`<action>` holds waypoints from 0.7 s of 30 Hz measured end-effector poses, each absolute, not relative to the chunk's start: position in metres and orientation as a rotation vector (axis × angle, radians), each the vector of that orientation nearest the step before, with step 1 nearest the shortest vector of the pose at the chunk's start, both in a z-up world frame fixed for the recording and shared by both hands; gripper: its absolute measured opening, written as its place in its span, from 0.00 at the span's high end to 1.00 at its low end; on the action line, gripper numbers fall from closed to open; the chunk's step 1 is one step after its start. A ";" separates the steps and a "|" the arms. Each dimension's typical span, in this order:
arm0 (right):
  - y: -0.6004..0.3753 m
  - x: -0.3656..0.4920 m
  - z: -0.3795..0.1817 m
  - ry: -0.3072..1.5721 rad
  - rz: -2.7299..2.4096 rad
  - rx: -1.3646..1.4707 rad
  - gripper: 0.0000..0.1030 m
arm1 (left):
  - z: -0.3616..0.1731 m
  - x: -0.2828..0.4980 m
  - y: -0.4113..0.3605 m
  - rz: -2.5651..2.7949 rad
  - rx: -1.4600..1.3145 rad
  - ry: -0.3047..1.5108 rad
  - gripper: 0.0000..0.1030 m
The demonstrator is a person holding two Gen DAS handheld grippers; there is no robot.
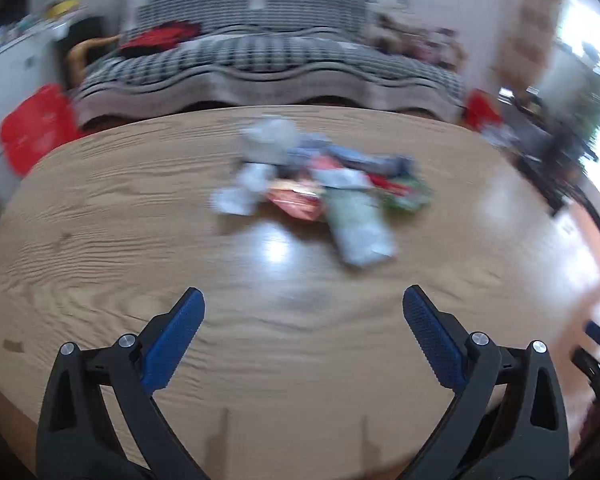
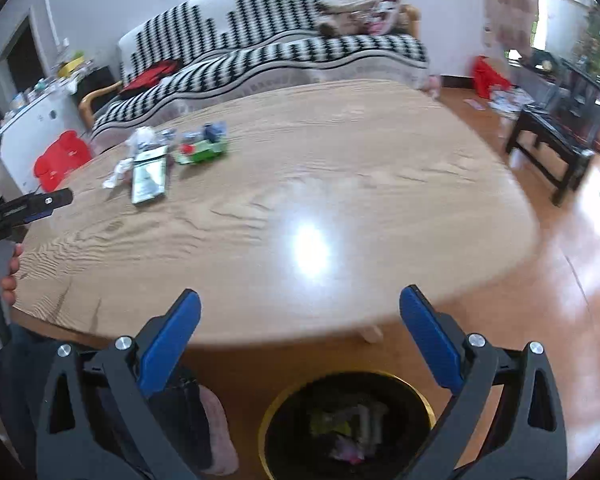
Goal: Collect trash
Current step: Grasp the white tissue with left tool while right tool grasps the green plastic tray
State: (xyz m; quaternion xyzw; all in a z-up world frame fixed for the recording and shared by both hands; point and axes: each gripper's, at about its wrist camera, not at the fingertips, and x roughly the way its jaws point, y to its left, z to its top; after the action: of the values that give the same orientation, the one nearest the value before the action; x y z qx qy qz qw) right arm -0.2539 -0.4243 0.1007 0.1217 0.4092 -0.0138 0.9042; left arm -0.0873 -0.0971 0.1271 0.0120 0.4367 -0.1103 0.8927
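Note:
A blurred heap of trash (image 1: 324,178) lies on the far half of the wooden table (image 1: 100,208): white crumpled paper (image 1: 240,196), an orange wrapper (image 1: 296,200), a grey-green packet (image 1: 358,226), a green-red wrapper (image 1: 406,194). My left gripper (image 1: 304,312) is open and empty above the near table, short of the heap. In the right wrist view the heap (image 2: 168,156) is far left. My right gripper (image 2: 300,316) is open and empty over the table's near edge, above a black bin with a yellow rim (image 2: 348,424) holding some trash. The left gripper (image 2: 40,204) shows at the left edge.
A black-and-white patterned sofa (image 2: 260,56) stands behind the table. A red stool (image 2: 60,158) and white cabinet (image 2: 32,120) are at left. A dark low table (image 2: 556,132) stands on the wooden floor at right. A pink slipper (image 2: 216,428) lies by the bin.

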 end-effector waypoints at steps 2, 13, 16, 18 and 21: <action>-0.407 -0.228 0.101 0.856 0.009 0.243 0.07 | 0.122 -0.069 -0.081 -0.192 0.003 0.921 0.06; -0.345 -0.071 0.068 1.004 0.054 0.038 0.07 | 0.082 0.011 -0.079 -0.202 0.134 0.978 0.06; -0.333 -0.047 0.049 1.040 0.070 0.029 0.07 | 0.075 0.033 -0.069 -0.166 0.161 0.993 0.06; -0.323 -0.035 0.043 1.028 0.067 -0.012 0.05 | 0.065 0.049 -0.061 -0.170 0.132 1.034 0.06; -0.316 -0.016 0.043 1.017 0.089 -0.006 0.05 | 0.054 0.064 -0.060 -0.185 0.123 1.064 0.06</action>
State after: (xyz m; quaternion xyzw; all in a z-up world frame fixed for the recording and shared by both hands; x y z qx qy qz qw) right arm -0.0161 -0.3158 0.0434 -0.0029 0.4868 0.0428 0.8725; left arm 0.0637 -0.0596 0.0539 0.0584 0.5063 -0.0882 0.8558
